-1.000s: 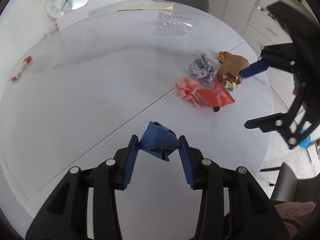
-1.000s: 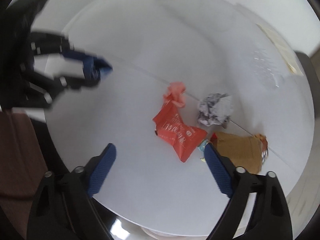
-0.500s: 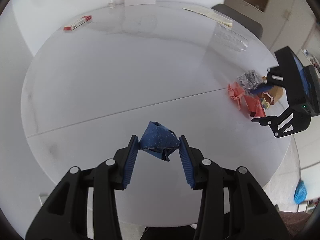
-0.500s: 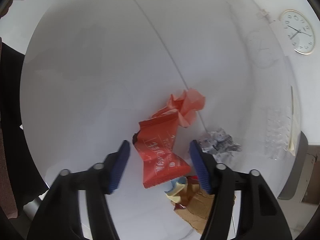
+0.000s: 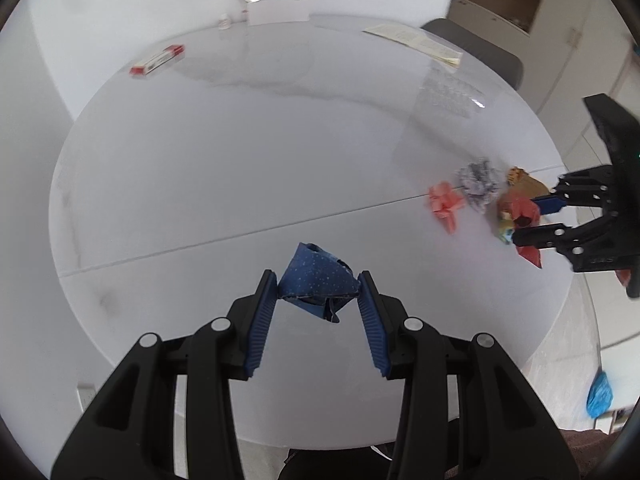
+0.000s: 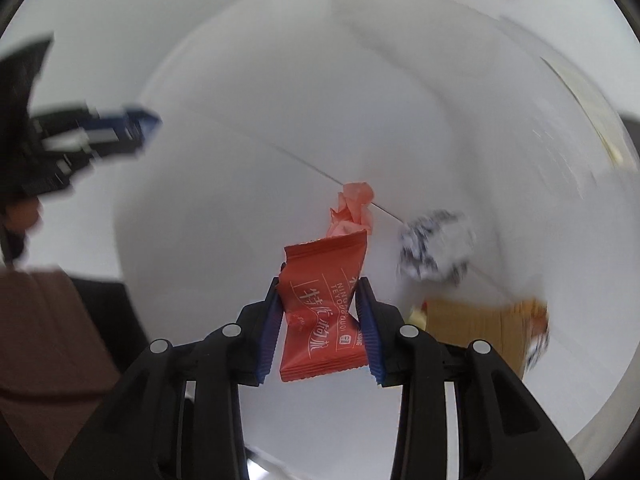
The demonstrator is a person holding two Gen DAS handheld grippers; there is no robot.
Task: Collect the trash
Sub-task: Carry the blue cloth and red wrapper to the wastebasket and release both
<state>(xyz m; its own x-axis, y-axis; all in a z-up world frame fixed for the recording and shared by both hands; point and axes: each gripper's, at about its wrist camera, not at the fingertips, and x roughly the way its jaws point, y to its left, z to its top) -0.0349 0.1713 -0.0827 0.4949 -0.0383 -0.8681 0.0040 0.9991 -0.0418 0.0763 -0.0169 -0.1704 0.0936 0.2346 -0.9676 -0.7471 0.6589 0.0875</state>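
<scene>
Trash sits in both tongs. At lower centre of the right wrist view, the right gripper [image 6: 318, 300] pinches a red snack wrapper [image 6: 322, 312] between its blue pads. Just beyond it on the white round table [image 6: 260, 92] lie a crumpled pink paper [image 6: 354, 208], a grey-white paper ball [image 6: 436, 244] and a brown paper bag [image 6: 476, 320]. In the left wrist view, the left gripper [image 5: 318, 292] clamps a crumpled blue wrapper [image 5: 318, 284] at centre frame.
</scene>
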